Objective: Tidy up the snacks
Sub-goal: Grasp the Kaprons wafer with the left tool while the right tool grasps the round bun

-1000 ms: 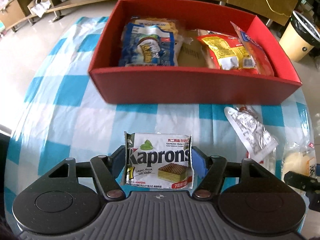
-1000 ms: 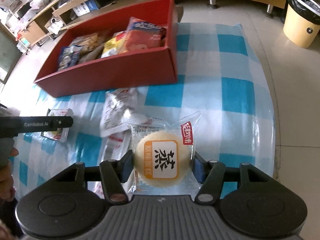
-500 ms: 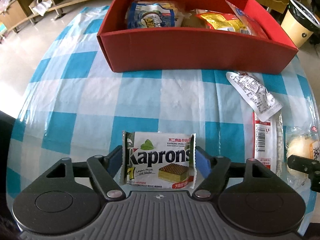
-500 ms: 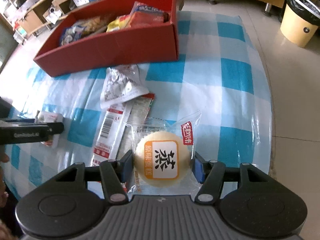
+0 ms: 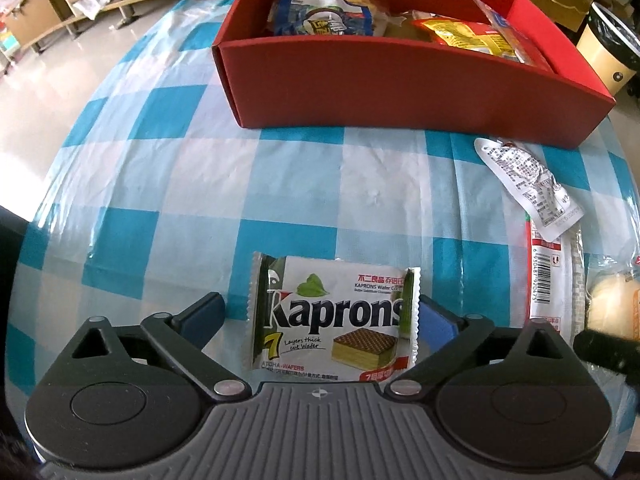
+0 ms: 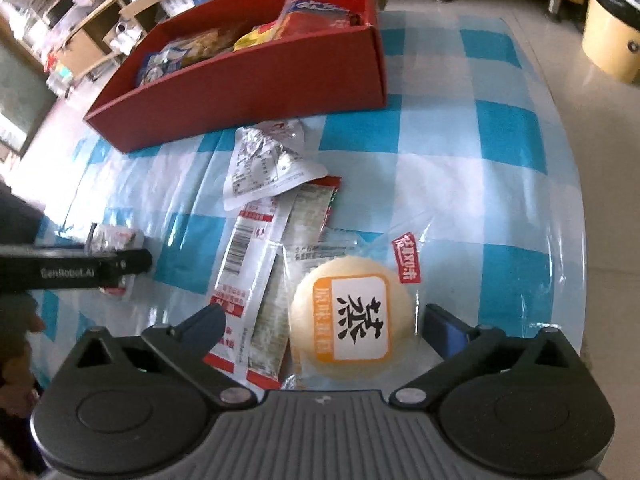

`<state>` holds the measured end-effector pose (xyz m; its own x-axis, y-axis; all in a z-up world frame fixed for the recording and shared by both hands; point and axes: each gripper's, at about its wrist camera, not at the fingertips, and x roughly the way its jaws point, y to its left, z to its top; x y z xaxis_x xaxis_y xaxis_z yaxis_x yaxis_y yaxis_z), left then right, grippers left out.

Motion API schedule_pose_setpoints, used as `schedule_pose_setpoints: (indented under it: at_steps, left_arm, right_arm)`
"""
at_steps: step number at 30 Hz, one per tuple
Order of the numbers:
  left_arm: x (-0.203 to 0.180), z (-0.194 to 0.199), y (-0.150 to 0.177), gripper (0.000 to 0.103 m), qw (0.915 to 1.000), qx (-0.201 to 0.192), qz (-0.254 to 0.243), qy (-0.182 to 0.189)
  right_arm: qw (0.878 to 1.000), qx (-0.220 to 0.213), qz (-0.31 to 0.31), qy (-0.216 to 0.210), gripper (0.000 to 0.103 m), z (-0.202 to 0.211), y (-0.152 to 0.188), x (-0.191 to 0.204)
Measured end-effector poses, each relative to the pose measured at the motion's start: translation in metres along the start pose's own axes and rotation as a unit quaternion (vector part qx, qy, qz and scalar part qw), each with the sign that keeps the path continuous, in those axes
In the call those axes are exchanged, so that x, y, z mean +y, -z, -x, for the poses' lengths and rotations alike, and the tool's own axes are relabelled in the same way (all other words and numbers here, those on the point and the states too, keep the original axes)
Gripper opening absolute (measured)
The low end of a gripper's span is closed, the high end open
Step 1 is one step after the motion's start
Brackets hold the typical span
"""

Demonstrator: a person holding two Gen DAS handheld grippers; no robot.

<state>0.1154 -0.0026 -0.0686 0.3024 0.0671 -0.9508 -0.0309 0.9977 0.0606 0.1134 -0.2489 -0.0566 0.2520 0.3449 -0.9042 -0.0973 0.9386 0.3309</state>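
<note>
A Kaprons wafer pack (image 5: 334, 316) lies on the checked tablecloth between the fingers of my left gripper (image 5: 320, 314), which is open; the left finger stands clear of the pack. A round bun in a clear wrapper (image 6: 352, 322) lies on the cloth between the fingers of my right gripper (image 6: 322, 322), which is open with gaps on both sides. The red box (image 5: 400, 76) with several snack bags stands at the far side of the table; it also shows in the right wrist view (image 6: 256, 80).
A silver pouch (image 6: 266, 162) and a long red-and-white packet (image 6: 244, 264) lie on the cloth left of the bun. The left gripper (image 6: 76, 270) shows at the left of the right view. A yellow bin (image 6: 612, 36) stands on the floor beyond the table's right edge.
Both grippers have drawn back and down from the box with their snacks, then opened. The wafer pack and the bun now rest on the cloth.
</note>
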Motion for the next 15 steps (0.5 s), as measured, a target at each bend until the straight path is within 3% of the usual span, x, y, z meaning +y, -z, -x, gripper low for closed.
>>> schedule_pose_setpoints:
  at_steps: [5, 7, 9, 11, 15]
  left_arm:
    - [0.0, -0.001, 0.003, 0.102, 1.0, -0.004, -0.001, -0.002]
    - [-0.001, 0.0, 0.004, 0.1, 1.0, -0.004, -0.003, -0.001]
    - [-0.002, 0.002, 0.004, 0.095, 0.9999, -0.006, -0.008, 0.002]
    - [-0.004, 0.005, 0.005, 0.089, 0.9999, -0.009, -0.014, 0.004]
    - [-0.01, 0.012, 0.006, 0.076, 0.9996, -0.013, -0.025, 0.006]
  right_arm:
    - [1.0, 0.0, 0.011, -0.005, 0.103, 0.001, 0.001, 0.0]
    - [1.0, -0.003, 0.02, 0.009, 0.095, 0.003, 0.004, 0.002]
    - [0.999, -0.005, 0.033, 0.035, 0.076, 0.006, 0.006, 0.005]
    - [0.998, -0.008, 0.036, 0.048, 0.063, 0.009, 0.008, 0.005]
    - [0.999, -0.01, 0.028, 0.046, 0.057, 0.014, 0.012, 0.001]
